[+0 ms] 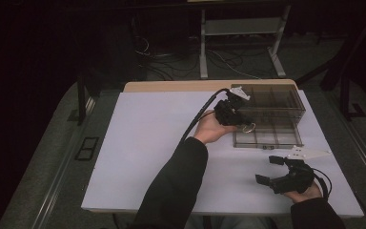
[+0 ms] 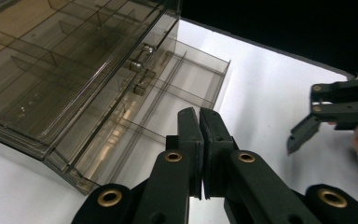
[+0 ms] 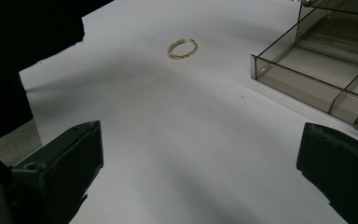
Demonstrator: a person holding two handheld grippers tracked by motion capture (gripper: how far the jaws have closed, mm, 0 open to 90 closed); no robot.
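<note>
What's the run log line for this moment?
left gripper: shut, empty, by open drawer | right gripper: open, empty, over table | gold bracelet: on table, outside drawer

The table (image 1: 162,143) has a white top, with a strip of light wood along its far edge. On it stands a clear smoky plastic organizer box (image 1: 271,102) near the far right corner; its lower drawer (image 1: 267,136) is pulled out toward the person. A small gold bracelet (image 3: 182,48) lies on the white surface, apart from the drawer.
</note>
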